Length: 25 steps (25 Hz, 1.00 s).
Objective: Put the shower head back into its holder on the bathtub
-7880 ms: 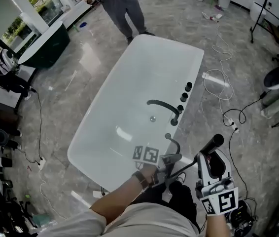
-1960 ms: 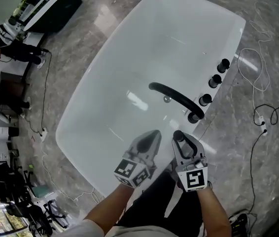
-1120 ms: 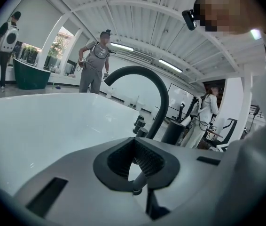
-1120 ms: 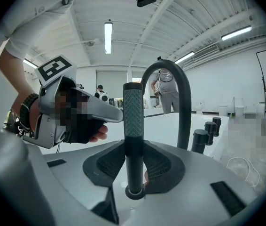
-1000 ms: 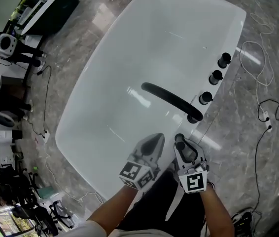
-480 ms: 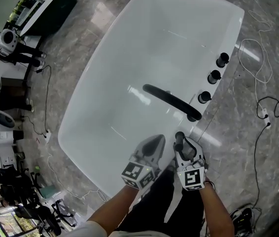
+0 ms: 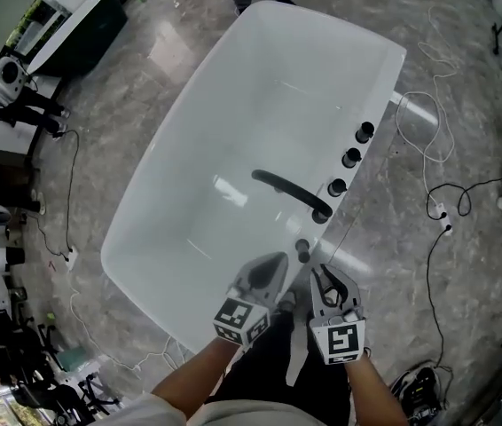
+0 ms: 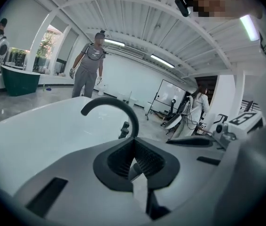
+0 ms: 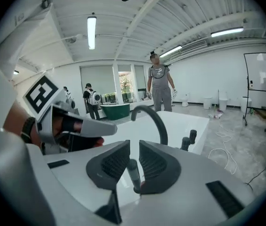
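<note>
Finding the shower head seated on the bathtub's right rim towards the near end, just this side of the base of the spout, with its holder too small to make out. Reading it as a slim, dark, round-topped rod with a smooth finish. Standing upright, long axis vertical, top end pointing at the ceiling.

Holding the right gripper just short of it and above the rim, jaws partly spread after just closing in, with the shower head showing in the gap between the ribbed black pads but pressed by neither. Holding the left gripper beside the right one, over the tub's near edge, jaws pressed together on nothing.

Passing outward along the right rim: the black arched spout reaching over the smooth, glossy white basin, then three short black knobs in a row. Resting the tub on a grey marbled floor, shiny with reflections.
</note>
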Each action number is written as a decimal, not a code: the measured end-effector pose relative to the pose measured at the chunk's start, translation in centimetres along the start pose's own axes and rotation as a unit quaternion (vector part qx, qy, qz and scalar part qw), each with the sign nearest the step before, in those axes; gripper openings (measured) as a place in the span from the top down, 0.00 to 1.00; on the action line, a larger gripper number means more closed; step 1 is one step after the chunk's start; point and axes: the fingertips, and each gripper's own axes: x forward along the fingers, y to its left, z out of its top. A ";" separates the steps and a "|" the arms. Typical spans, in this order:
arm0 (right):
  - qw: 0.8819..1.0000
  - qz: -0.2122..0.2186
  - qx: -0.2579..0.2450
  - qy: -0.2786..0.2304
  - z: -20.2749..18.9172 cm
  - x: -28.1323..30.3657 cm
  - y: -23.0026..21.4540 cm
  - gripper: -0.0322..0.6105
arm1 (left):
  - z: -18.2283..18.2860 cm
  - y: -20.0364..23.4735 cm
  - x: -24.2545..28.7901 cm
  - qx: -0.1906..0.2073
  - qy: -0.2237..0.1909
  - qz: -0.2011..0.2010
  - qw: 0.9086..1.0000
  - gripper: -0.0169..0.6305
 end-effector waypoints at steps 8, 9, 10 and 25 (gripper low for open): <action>0.998 -0.046 -0.009 -0.050 12.5 -5.5 -0.1 0.93 | 9.8 -9.4 -3.7 0.037 -0.030 -0.042 0.998 0.97; 0.997 -0.050 -0.011 -0.051 13.2 -5.9 -0.1 0.93 | 10.5 -10.0 -4.0 0.038 -0.033 -0.044 0.998 0.97; 0.997 -0.054 -0.009 -0.050 13.8 -6.1 0.0 0.93 | 11.1 -10.5 -4.1 0.042 -0.036 -0.046 0.997 0.97; 0.991 -0.105 -0.015 -0.088 18.5 -10.7 -0.5 0.93 | 14.5 -14.1 -5.8 0.081 -0.044 -0.070 0.993 0.97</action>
